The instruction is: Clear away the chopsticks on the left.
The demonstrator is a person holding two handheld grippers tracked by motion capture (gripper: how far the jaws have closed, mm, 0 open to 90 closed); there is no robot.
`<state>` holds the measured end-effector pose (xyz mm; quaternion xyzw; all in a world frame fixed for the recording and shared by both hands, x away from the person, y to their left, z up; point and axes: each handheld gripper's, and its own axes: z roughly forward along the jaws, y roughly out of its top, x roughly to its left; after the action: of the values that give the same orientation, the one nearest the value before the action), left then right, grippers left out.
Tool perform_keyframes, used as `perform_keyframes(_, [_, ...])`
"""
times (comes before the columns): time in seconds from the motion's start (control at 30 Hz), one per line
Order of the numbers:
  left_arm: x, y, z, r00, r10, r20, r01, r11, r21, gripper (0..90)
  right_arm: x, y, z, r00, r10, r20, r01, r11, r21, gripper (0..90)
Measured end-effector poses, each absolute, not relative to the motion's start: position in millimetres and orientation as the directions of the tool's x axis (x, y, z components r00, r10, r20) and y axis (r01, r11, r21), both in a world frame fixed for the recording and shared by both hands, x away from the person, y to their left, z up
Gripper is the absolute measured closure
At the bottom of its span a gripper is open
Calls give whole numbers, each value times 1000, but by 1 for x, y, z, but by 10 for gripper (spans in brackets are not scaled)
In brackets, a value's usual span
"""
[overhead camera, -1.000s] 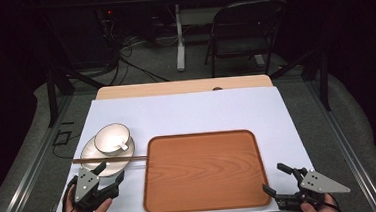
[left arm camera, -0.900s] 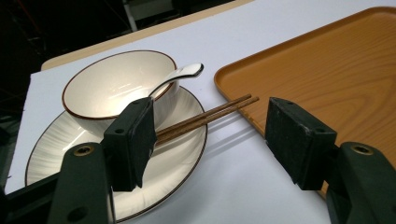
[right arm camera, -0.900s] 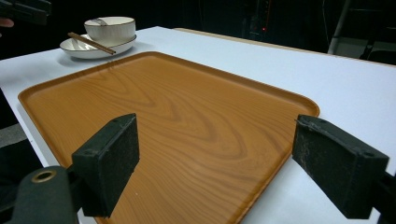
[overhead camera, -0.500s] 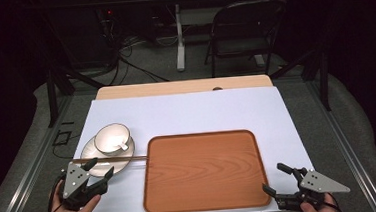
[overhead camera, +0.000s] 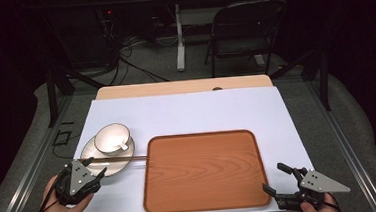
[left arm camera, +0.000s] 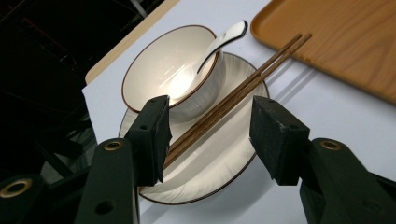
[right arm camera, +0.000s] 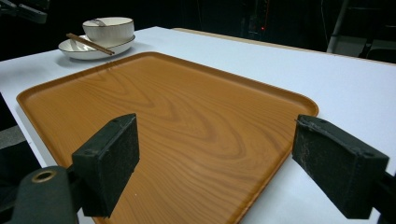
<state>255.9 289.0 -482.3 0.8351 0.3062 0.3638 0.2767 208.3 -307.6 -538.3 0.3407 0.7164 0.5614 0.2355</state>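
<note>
Wooden chopsticks [left arm camera: 238,95] are lying across the plate [left arm camera: 219,163], just in front of the left gripper [left arm camera: 208,133], and they are passing between its two black jaws. The jaws have just been closing around the pair, but their pads are not yet pressing on the sticks, so this gripper is still released. The far tips of the chopsticks are reaching the rim of the tray [left arm camera: 336,42], which is lying ahead of this gripper and to its right. Behind the chopsticks, on the same plate, the white bowl [left arm camera: 173,74] is standing upright with a spoon [left arm camera: 224,37] leaning inside it.

From the high view the left gripper [overhead camera: 96,168] is hovering at the near edge of the plate [overhead camera: 90,153], and a hand is holding it from below. The right gripper [overhead camera: 274,179] is staying well apart from the dishes, just beside the near right corner of the tray [overhead camera: 205,172]. Its jaws are standing wide and are grasping nothing; in the right gripper view the tray [right arm camera: 163,126] is stretching out ahead of the right gripper [right arm camera: 215,161], with the bowl [right arm camera: 108,28] and the chopsticks [right arm camera: 88,43] far beyond it, to the left. Everything is resting on a white table cover [overhead camera: 191,113].
</note>
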Motion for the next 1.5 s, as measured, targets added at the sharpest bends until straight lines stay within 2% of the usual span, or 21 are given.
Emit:
perform_keyframes(0.13, [258,289,-482,558,669,492,302,-715,630,494,208,-308,-538,-657,753,46,224,137,965,143])
perform_keyframes(0.2, [260,287,-482,556,615,559,288,-773,565,505,208,-307,-538,-657,752,47,226,136,965,143])
perform_keyframes(0.33, [264,285,-482,578,560,594,277,-819,503,523,208,-307,-538,-657,752,47,225,136,965,143])
perform_keyframes(0.5, [274,286,-483,603,528,598,307,-845,437,582,208,-307,-538,-658,752,45,224,138,965,143])
perform_keyframes(0.93, [305,288,-504,686,420,594,305,-907,290,612,209,-308,-538,-658,752,44,223,139,965,143])
perform_keyframes(1.13, [318,288,-506,711,444,545,328,-896,301,648,208,-308,-538,-658,752,43,222,138,965,143])
perform_keyframes(1.5, [324,286,-511,728,401,556,314,-916,250,664,208,-308,-538,-660,750,46,222,136,966,143])
